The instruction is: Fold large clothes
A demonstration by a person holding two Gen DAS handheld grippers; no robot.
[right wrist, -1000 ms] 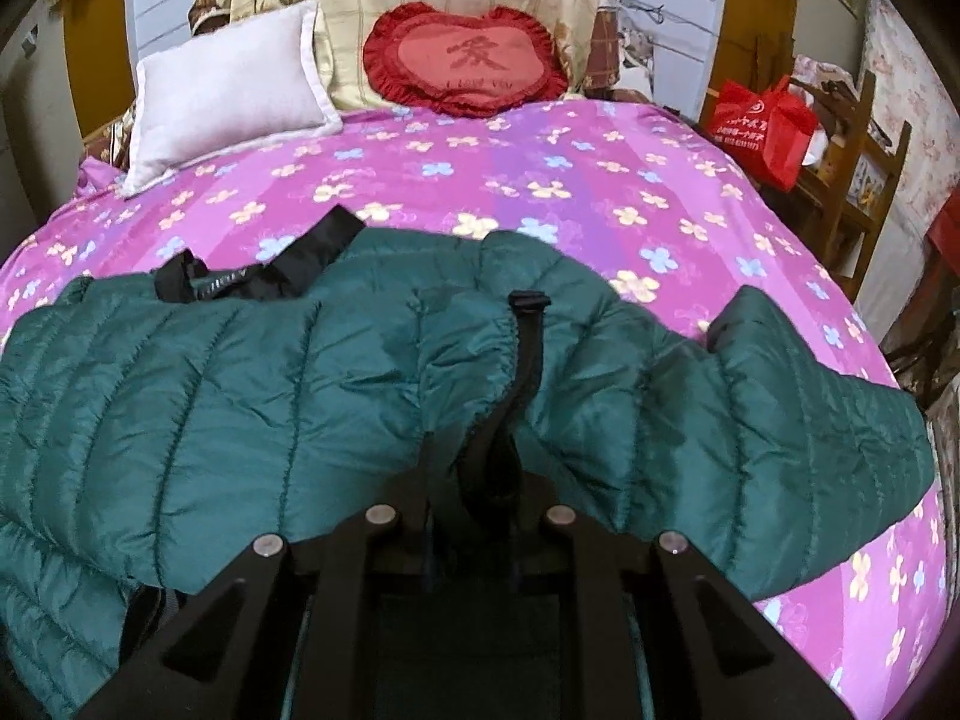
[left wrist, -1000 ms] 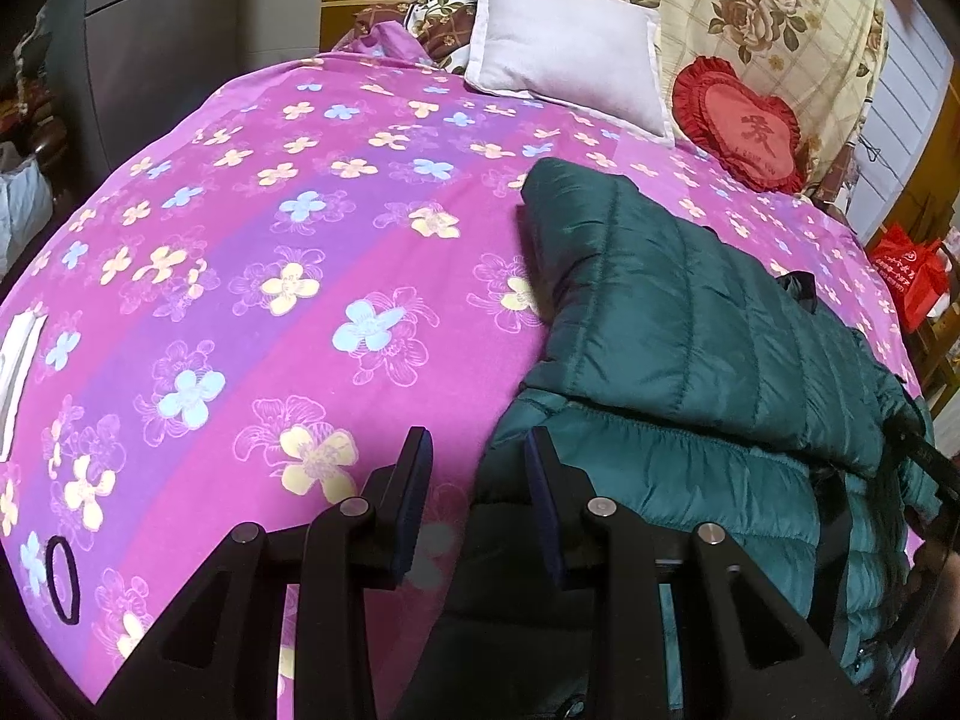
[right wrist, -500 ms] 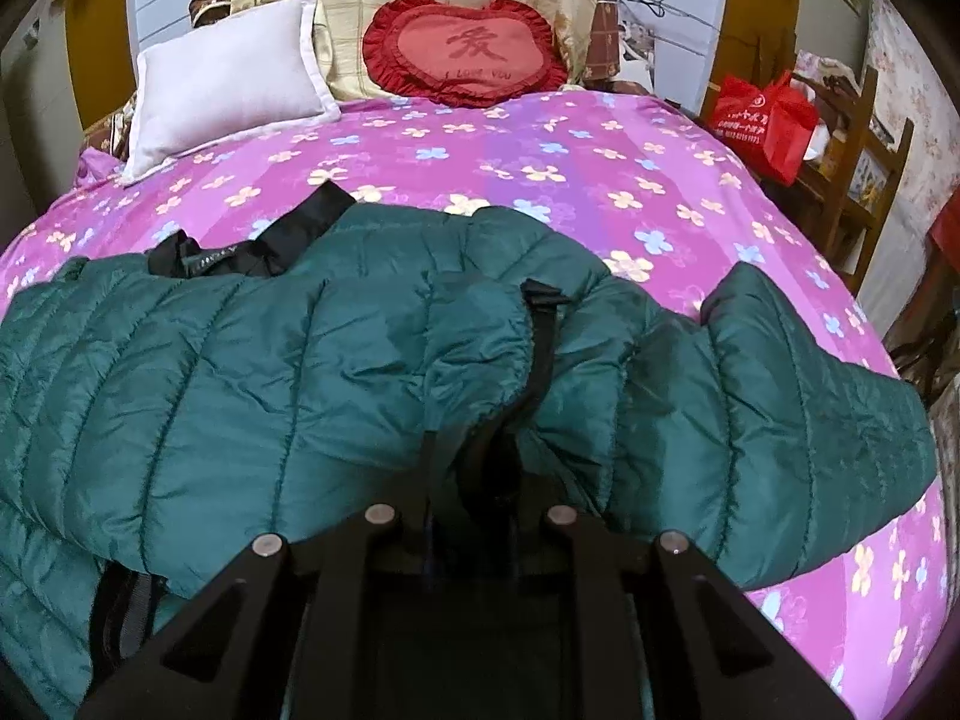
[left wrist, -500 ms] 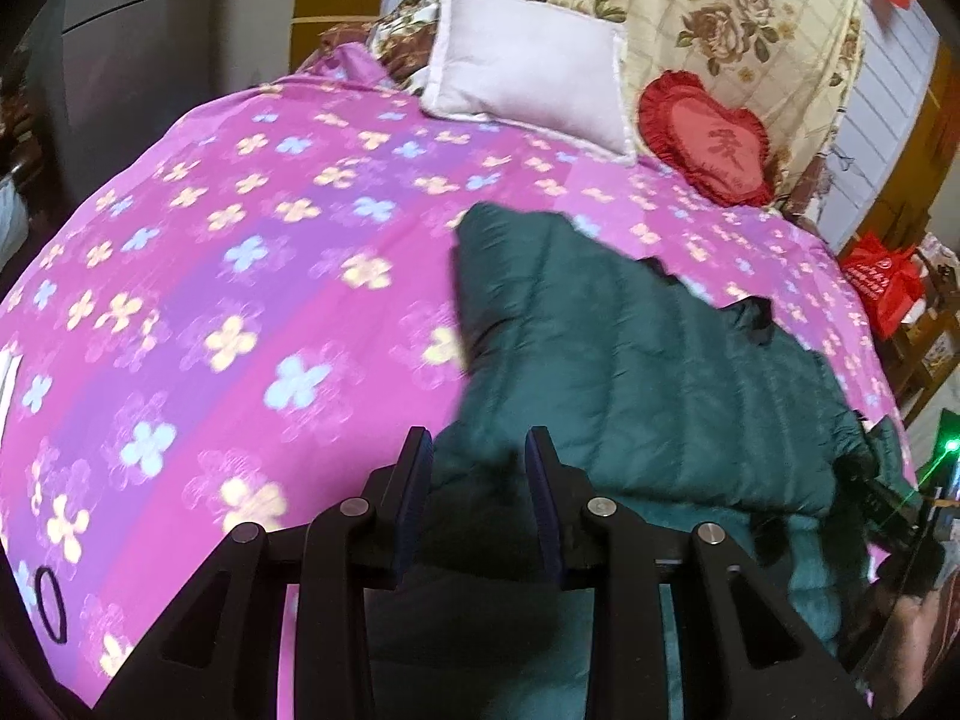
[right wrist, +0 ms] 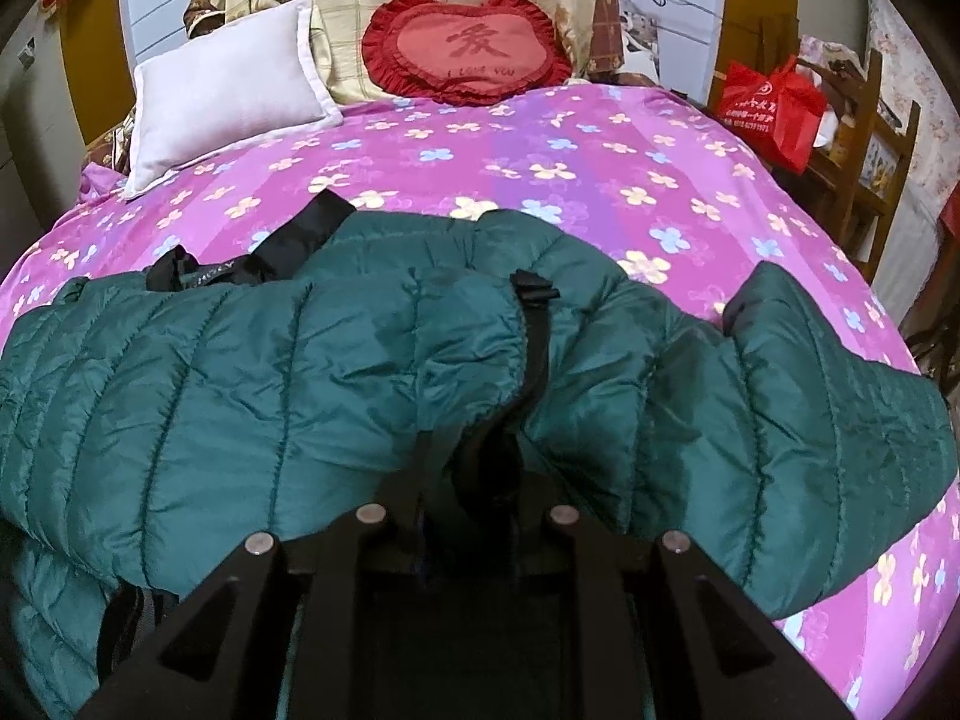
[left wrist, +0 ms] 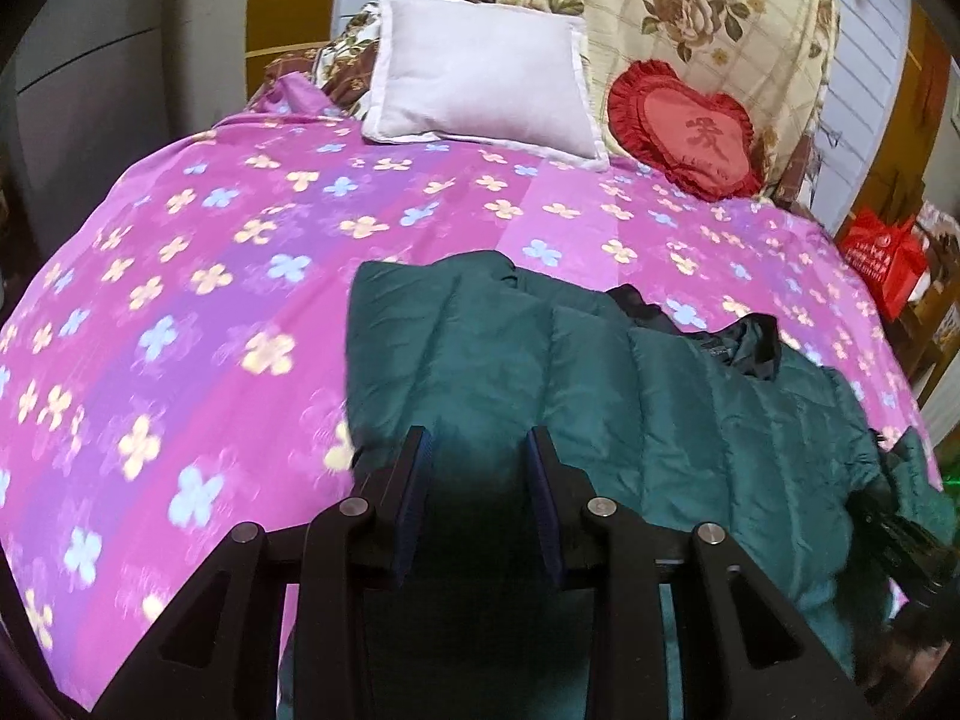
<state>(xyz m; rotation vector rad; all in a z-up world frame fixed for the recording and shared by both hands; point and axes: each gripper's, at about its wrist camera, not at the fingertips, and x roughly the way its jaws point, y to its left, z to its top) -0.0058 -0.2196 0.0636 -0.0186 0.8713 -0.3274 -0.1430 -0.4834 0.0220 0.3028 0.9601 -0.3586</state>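
The big bed with the pink and purple flower sheet (left wrist: 180, 312) fills both of my views. My dark green puffy quilted jacket (right wrist: 240, 372) lies on it, near my edge of the bed. It is soft and shiny, with long stitched lines, and it is bunched up in thick folds. A black collar (right wrist: 300, 234) pokes out at its far edge, and a black strap (right wrist: 537, 330) runs down the middle.

My left gripper (left wrist: 480, 468) is partly open, with blue pads (left wrist: 414, 498) on the inside of its black fingers. It sits over the left end of the jacket, and green cloth shows between the fingers. I cannot tell if they touch it.

My right gripper (right wrist: 474, 450) is tucked into a fold in the middle of the jacket. The puffy cloth hides the fingertips, so I cannot tell if it is pinching the jacket.

Only my right view shows the sleeve (right wrist: 840, 420) lying out to the right on the sheet. Only my left view shows the flat left end of the jacket.

At the head of the bed lean a white square pillow (left wrist: 480, 72) and a red heart cushion with a frill (right wrist: 468, 48). A cream blanket with roses (left wrist: 690, 18) hangs behind them. A red shopping bag (right wrist: 774, 102) sits on a wooden chair (right wrist: 864, 138) beside the bed.
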